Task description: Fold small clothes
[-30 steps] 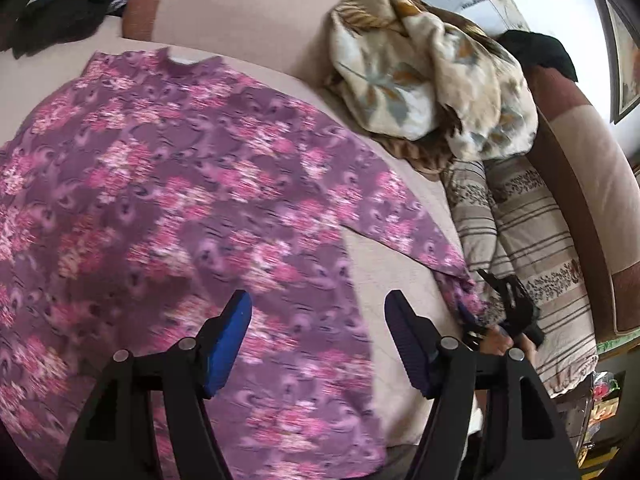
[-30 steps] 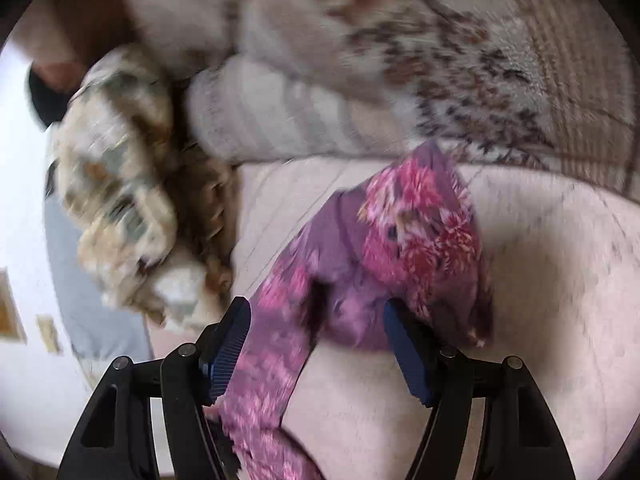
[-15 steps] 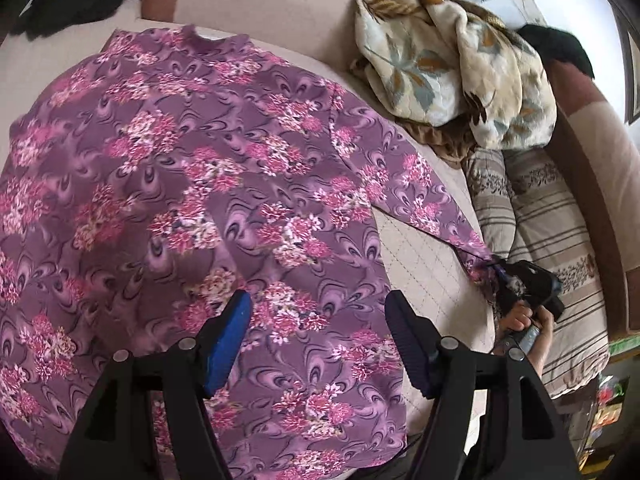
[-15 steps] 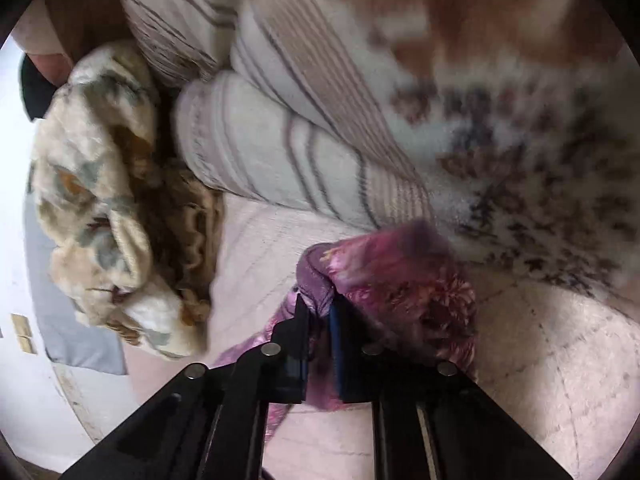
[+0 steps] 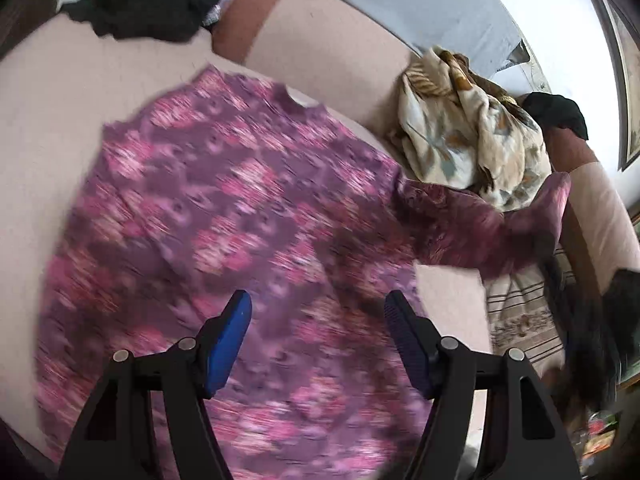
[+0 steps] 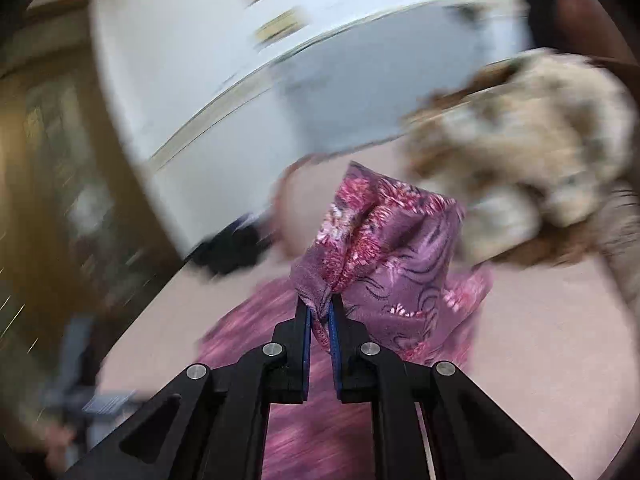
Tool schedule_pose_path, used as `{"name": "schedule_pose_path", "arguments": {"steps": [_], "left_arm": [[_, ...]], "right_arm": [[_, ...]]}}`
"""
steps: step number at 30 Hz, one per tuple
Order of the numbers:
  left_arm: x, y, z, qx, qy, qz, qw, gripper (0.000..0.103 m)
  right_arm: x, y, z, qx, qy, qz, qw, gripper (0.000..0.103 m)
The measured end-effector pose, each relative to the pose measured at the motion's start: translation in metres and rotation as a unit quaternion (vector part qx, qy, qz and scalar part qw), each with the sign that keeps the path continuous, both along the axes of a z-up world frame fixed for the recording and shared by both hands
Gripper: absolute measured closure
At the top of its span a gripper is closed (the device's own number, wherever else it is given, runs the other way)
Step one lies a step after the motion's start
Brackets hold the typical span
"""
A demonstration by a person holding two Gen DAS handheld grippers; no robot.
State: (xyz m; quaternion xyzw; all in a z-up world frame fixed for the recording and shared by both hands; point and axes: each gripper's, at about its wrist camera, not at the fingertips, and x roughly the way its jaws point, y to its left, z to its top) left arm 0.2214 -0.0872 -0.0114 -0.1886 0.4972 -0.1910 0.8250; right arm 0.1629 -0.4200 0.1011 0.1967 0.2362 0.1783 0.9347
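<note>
A purple top with pink flowers (image 5: 224,232) lies spread flat on the beige sofa seat (image 5: 44,128). My left gripper (image 5: 318,320) hovers open and empty above its lower part. Its right sleeve (image 5: 480,220) is lifted off the seat and stretched to the right. My right gripper (image 6: 319,312) is shut on the sleeve's cuff (image 6: 384,240) and holds it up, with the top's body (image 6: 280,360) blurred below. Both views are motion-blurred.
A cream leaf-print cloth pile (image 5: 468,136) sits at the sofa's back right, also in the right wrist view (image 6: 532,136). A black garment (image 5: 144,12) lies at the far left. A striped cushion (image 5: 520,312) is at the right. A sofa backrest (image 5: 320,40) runs behind.
My right gripper has shut on the sleeve cuff, lifted it off the seat and swung it towards the top's body. The left gripper stayed open above the top and pulled back a little.
</note>
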Motion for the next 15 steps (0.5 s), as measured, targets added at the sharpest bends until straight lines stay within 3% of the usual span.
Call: {"name": "schedule_pose_path", "arguments": {"steps": [2,4,6,7,9,10,12,15], "left_arm": [[0.005,0.014,-0.005,-0.01,-0.007,-0.003,0.9999,0.035],[0.015,0.03,-0.019,-0.036,-0.002,-0.006,0.9993,0.034],[0.019,0.044,-0.034,-0.061,0.004,-0.015,0.998,0.034],[0.018,0.049,-0.041,-0.066,-0.001,-0.02,0.9976,0.034],[0.018,0.059,-0.052,-0.054,0.003,-0.002,0.9985,0.034],[0.021,0.061,-0.057,-0.056,0.016,0.0,0.9983,0.034],[0.028,0.06,-0.064,-0.073,0.036,-0.011,0.9966,0.034],[0.029,0.043,-0.066,-0.068,0.029,-0.028,0.9969,0.033]], "right_arm": [[-0.008,0.057,-0.013,-0.028,0.024,0.052,0.998,0.091],[-0.005,0.113,-0.046,-0.085,0.076,0.107,0.988,0.089],[0.008,0.151,-0.085,-0.146,0.137,0.139,0.97,0.076],[0.015,0.162,-0.104,-0.155,0.172,0.162,0.959,0.075],[0.016,0.158,-0.118,-0.149,0.194,0.171,0.954,0.07],[0.016,0.15,-0.116,-0.136,0.191,0.171,0.957,0.056],[0.015,0.124,-0.109,-0.095,0.18,0.159,0.966,0.038],[0.033,0.067,-0.111,-0.004,0.191,0.094,0.977,0.037]]}}
